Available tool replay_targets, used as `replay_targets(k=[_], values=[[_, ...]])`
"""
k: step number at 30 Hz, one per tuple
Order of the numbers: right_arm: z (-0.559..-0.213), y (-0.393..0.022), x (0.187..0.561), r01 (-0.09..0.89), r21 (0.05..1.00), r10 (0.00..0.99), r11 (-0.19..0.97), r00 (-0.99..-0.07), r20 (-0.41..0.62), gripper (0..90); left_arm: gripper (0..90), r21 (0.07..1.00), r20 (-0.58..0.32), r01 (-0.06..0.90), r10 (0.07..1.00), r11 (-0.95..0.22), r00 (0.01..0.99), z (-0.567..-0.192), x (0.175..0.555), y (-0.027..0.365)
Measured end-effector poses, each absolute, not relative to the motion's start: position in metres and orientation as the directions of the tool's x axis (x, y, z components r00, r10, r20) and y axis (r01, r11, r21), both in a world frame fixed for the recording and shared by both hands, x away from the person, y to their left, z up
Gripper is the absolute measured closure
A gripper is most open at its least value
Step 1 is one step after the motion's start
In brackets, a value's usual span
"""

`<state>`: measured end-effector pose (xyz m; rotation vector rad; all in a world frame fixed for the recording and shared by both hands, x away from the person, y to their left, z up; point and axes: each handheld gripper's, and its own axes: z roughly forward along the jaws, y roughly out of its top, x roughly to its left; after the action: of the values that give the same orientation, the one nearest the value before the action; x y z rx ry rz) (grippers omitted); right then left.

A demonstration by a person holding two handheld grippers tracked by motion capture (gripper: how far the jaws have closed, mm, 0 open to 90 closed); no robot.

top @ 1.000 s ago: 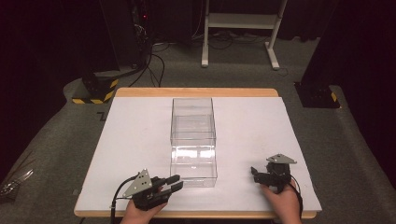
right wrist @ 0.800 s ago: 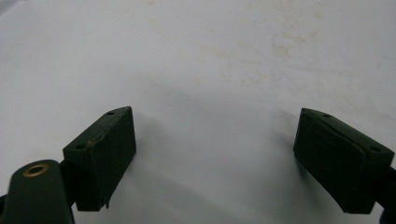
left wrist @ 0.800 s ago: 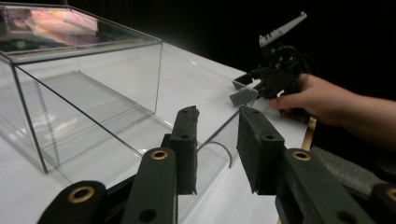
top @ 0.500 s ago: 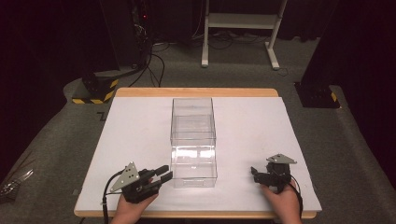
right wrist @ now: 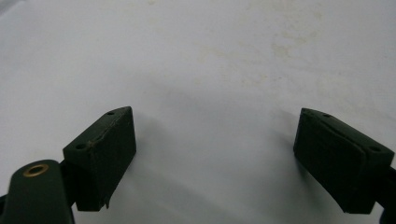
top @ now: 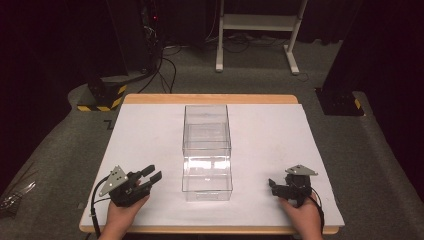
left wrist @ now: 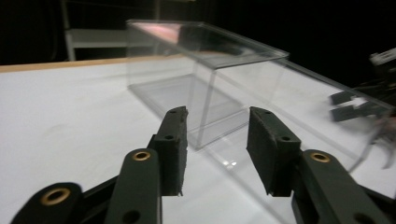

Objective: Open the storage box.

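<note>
Plastic box (top: 207, 150) sits mid-table (top: 150, 140), clear, stiff, light, probably slick, so grab a thin wall edge. Left tool (top: 151, 176), just left of it, has just been opening, nothing between. Right tool (top: 273, 184), right of it, gapes empty.

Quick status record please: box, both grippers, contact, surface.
box: clear plastic box, upright, centre of table
left gripper: left gripper beside the box's near left corner, jaws have just been opening, nothing between them
right gripper: right gripper right of the box, jaws wide, empty
contact: none visible
surface: white table top
</note>
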<state>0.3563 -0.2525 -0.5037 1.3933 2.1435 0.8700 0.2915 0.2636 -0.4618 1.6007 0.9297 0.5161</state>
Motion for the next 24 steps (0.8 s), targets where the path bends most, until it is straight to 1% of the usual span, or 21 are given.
replay_targets(k=[3, 4, 7, 9, 12, 15, 17, 18, 20, 21, 22, 24], values=[[-0.504, -0.252, 0.356, 0.644, 0.707, 0.918, 0.294, -0.396, -0.021, 13.1, 54.4, 0.949, -0.128, 0.311, 0.828, -0.058, 0.546, -0.467, 0.295, 0.271], [-0.504, -0.253, 0.356, 0.642, 0.707, 0.917, 0.296, -0.398, -0.022, 13.1, 53.7, 0.939, -0.117, 0.335, 0.845, -0.077, 0.521, -0.471, 0.299, 0.276], [-0.504, -0.253, 0.356, 0.642, 0.707, 0.917, 0.296, -0.398, -0.022, 13.1, 52.1, 0.923, -0.114, 0.375, 0.868, -0.088, 0.483, -0.478, 0.304, 0.283], [-0.504, -0.253, 0.356, 0.642, 0.707, 0.917, 0.295, -0.397, -0.022, 13.1, 50.7, 0.904, -0.072, 0.408, 0.893, -0.130, 0.443, -0.483, 0.308, 0.287], [-0.504, -0.253, 0.356, 0.642, 0.707, 0.917, 0.295, -0.398, -0.022, 13.1, 48.5, 0.877, -0.028, 0.448, 0.912, -0.174, 0.409, -0.490, 0.312, 0.290], [-0.504, -0.253, 0.356, 0.642, 0.707, 0.917, 0.295, -0.398, -0.022, 13.1, 45.2, 0.826, 0.011, 0.517, 0.924, -0.223, 0.382, -0.500, 0.319, 0.290], [-0.504, -0.253, 0.356, 0.642, 0.707, 0.917, 0.295, -0.398, -0.022, 13.1, 42.9, 0.792, 0.015, 0.564, 0.930, -0.235, 0.366, -0.504, 0.323, 0.289], [-0.504, -0.253, 0.356, 0.642, 0.707, 0.917, 0.295, -0.398, -0.022, 13.1, 40.2, 0.782, 0.024, 0.573, 0.930, -0.246, 0.366, -0.504, 0.325, 0.289], [-0.504, -0.253, 0.356, 0.642, 0.707, 0.917, 0.295, -0.398, -0.022, 13.1, 38.6, 0.776, 0.028, 0.581, 0.934, -0.246, 0.357, -0.505, 0.326, 0.287], [-0.504, -0.253, 0.356, 0.642, 0.707, 0.917, 0.296, -0.398, -0.022, 13.1, 37.2, 0.754, 0.030, 0.605, 0.932, -0.258, 0.361, -0.506, 0.328, 0.285], [-0.504, -0.253, 0.356, 0.642, 0.707, 0.917, 0.295, -0.398, -0.022, 13.1, 34.5, 0.754, 0.030, 0.605, 0.932, -0.258, 0.361, -0.506, 0.328, 0.285], [-0.504, -0.253, 0.356, 0.642, 0.707, 0.917, 0.295, -0.398, -0.022, 13.1, 33.6, 0.746, 0.017, 0.619, 0.936, -0.246, 0.351, -0.507, 0.329, 0.285]])
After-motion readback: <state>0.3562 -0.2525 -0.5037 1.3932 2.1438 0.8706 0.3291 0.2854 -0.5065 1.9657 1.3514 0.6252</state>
